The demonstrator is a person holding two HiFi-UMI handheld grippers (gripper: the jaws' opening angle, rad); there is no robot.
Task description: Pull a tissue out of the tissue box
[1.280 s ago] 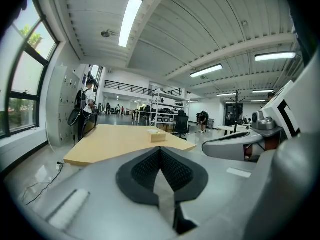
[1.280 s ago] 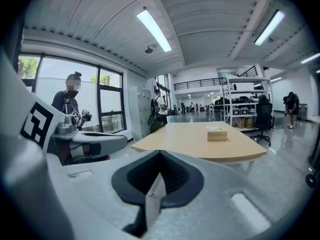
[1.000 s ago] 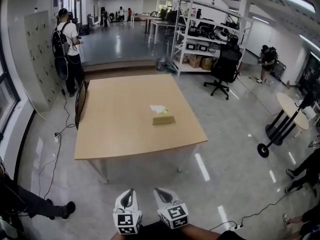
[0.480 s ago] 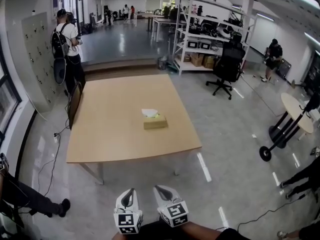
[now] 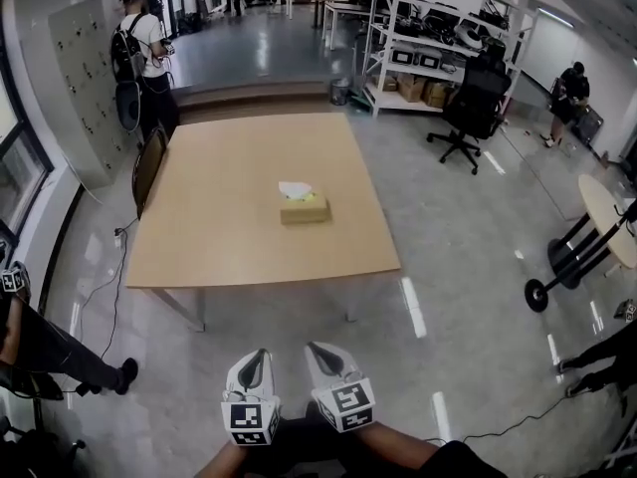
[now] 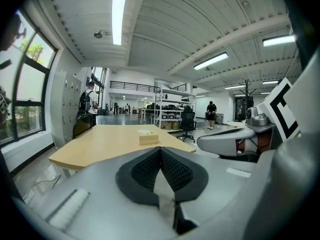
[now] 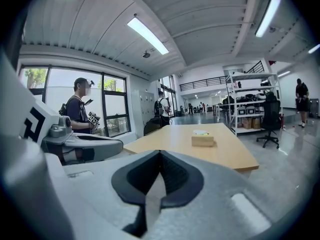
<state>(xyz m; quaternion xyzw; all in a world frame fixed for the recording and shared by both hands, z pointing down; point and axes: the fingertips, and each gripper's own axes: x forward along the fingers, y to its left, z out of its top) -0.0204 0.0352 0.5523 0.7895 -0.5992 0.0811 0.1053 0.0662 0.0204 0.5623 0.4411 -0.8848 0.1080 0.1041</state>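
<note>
Left tool [image 5: 257,382]: we see jaws together, empty
Right tool [image 5: 324,377]: same
Tissue box [image 5: 305,208]: desk [image 5: 219,232] centre, our twelve o'clock

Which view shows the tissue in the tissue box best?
Head view: from above, the white tissue stands out atop the tissue box. Both gripper views show the box distant and side-on, the tissue a thin sliver.

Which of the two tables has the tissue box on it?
The large rectangular light-wood table straight ahead; the tan tissue box sits near its middle. The small round table on a black stand is off to the right.
</note>
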